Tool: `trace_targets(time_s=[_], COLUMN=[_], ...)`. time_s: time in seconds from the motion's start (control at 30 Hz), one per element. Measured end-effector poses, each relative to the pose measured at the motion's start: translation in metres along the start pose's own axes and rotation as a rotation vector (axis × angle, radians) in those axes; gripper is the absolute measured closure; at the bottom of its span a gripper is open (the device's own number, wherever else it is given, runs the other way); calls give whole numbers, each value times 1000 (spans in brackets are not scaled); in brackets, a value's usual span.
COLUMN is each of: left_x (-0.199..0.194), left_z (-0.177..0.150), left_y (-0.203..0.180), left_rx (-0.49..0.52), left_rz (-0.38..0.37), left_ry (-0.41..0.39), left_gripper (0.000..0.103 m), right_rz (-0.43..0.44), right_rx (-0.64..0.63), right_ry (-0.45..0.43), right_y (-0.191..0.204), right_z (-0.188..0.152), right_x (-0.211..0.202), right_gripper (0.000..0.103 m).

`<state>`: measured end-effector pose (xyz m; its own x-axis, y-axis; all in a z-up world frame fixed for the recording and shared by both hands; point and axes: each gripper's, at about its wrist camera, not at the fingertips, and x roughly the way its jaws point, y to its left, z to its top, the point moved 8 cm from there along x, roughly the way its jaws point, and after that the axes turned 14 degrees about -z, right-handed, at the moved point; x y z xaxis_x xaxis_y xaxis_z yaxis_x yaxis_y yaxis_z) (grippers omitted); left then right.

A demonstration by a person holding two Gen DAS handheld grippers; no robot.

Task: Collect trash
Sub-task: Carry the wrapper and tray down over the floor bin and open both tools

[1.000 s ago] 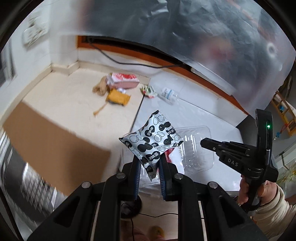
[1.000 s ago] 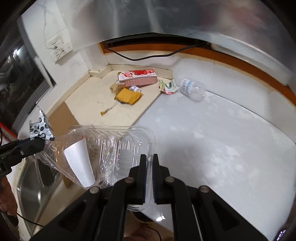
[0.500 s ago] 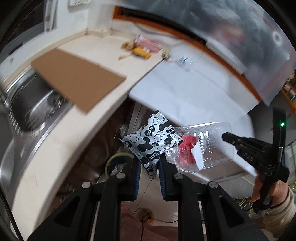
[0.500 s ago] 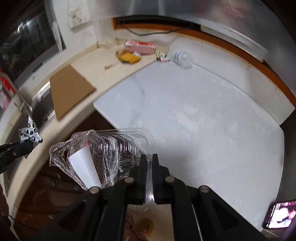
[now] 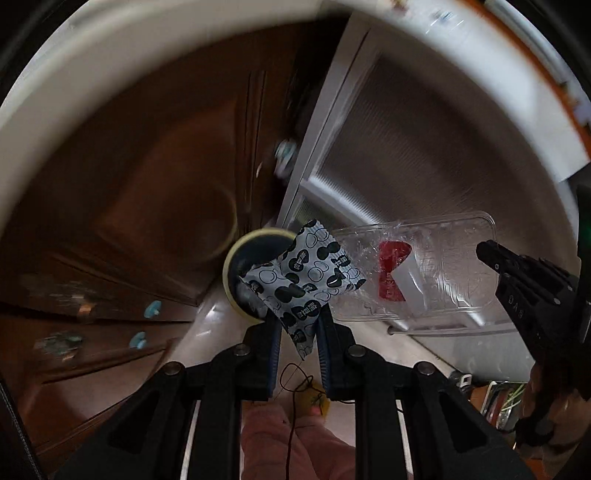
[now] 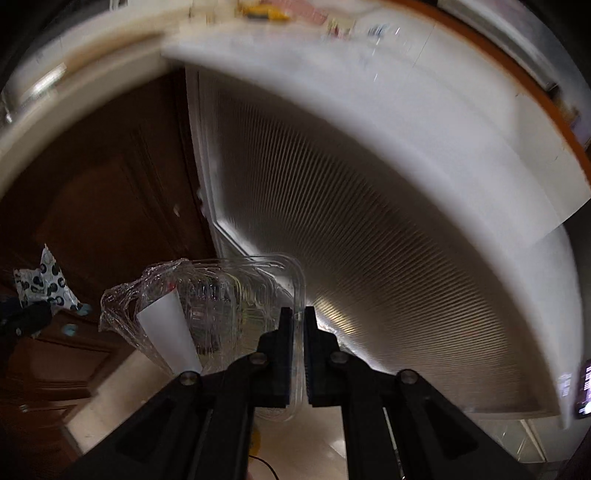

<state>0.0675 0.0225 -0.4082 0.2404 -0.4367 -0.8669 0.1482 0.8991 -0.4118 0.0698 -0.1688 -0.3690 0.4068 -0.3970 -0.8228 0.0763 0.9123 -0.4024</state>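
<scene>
My left gripper (image 5: 298,325) is shut on a black-and-white patterned wrapper (image 5: 306,273), held in the air in front of the cabinets. My right gripper (image 6: 299,317) is shut on the rim of a clear plastic clamshell container (image 6: 221,306) with crumpled film and a white label. The container also shows in the left wrist view (image 5: 424,273), with a red label, held by the right gripper (image 5: 487,253) at the right. The wrapper shows at the far left of the right wrist view (image 6: 44,280). A yellow-rimmed bin (image 5: 243,258) sits on the floor just behind the wrapper.
Dark brown cabinet doors (image 5: 147,184) fill the left. A ribbed grey cabinet front (image 6: 369,229) stands under the white counter (image 6: 443,92). More trash lies blurred at the counter's far end (image 6: 273,13). Pale floor (image 6: 314,443) lies below.
Both grippers have dropped from above the counter to below its edge, carrying the wrapper and the container. The view now faces the cabinet fronts, the floor and the bin.
</scene>
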Motion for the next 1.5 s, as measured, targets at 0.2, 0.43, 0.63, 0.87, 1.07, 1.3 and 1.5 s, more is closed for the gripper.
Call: trace_targets(time_s=[0.2,0.43,0.63,0.87,1.07,1.3,1.5], left_x=[111,219,278,320,333,325,302], left_z=[-4,-6,5,7,0,-13,-16], left_y=[54,99,133,158,166,155,141], left_rx=[-10,16,46,79,79,91,104], left_rz=[20,15,46,84,95,88,98], left_ry=[40,66,67,105,112,103,90], left_gripper=[87,87,86,71,51,51,51], right_rz=[-49,-56,4,105,142,160,196], right_rx=[21,61,96,55,42,52,85], right_ry=[73,153,195,261,218,197,210], right_y=[63,135,180,226,233,222,198], right_z=[-26,-57,-58,-72,-79,-90,-91], right_x=[103,212,275,324,320,306,285], right_gripper=[98,98,97,88,65,65,65])
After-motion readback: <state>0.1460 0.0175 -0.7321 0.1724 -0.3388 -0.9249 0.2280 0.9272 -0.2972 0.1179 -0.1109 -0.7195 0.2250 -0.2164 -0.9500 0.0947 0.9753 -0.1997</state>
